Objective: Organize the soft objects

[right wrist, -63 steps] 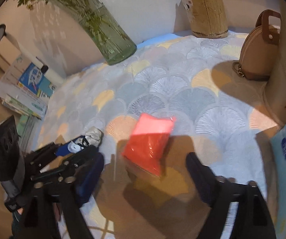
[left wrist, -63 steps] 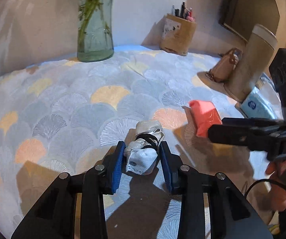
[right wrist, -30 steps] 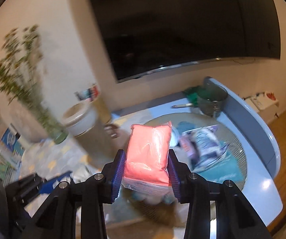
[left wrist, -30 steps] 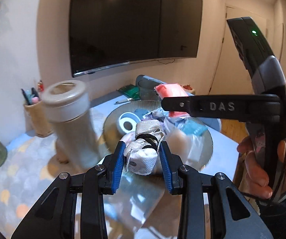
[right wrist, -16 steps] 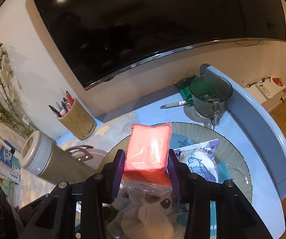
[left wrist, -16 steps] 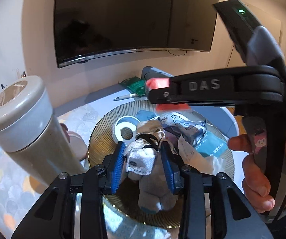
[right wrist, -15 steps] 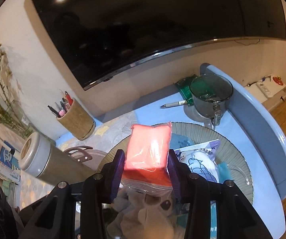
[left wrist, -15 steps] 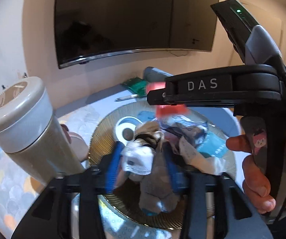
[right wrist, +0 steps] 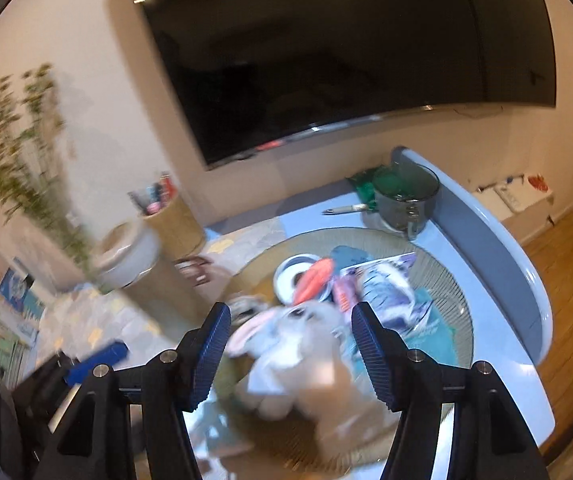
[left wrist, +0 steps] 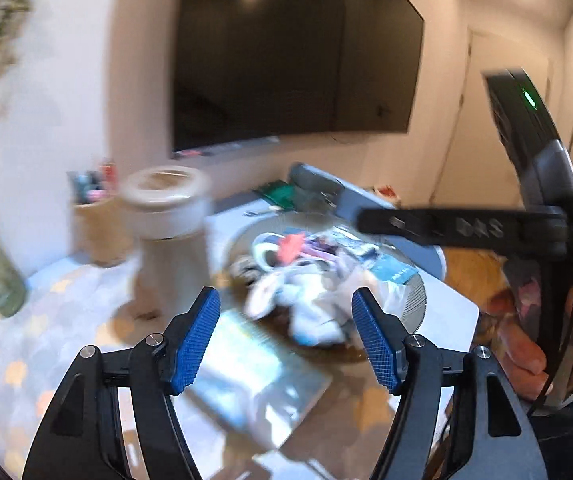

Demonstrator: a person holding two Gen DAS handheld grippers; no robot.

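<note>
A round woven tray (right wrist: pixel 450 280) holds a heap of soft things. The red packet (right wrist: pixel 314 280) lies in it against a white tape roll (right wrist: pixel 292 276), and also shows in the left wrist view (left wrist: pixel 290 248). A grey plush bunny (right wrist: pixel 298 344) lies at the tray's near side. The white rolled bundle (left wrist: pixel 264 292) rests blurred beside the plush (left wrist: pixel 314 316). My right gripper (right wrist: pixel 292 354) hangs above the plush with its jaws opening and nothing between the pads. My left gripper (left wrist: pixel 286 340) is also opening and empty, just short of the tray.
A beige flask (right wrist: pixel 134 256) and a pen holder (right wrist: pixel 174 220) stand left of the tray. A green mug (right wrist: pixel 406 196) and a pen (right wrist: pixel 344 210) sit behind it. A plastic packet (left wrist: pixel 254 376) lies under my left gripper. A hand (left wrist: pixel 526 344) holds the right gripper.
Both grippers have let go: the red packet and the white bundle have left the pads and now lie in the tray. Both sets of jaws stand wider, and the left gripper has drawn back.
</note>
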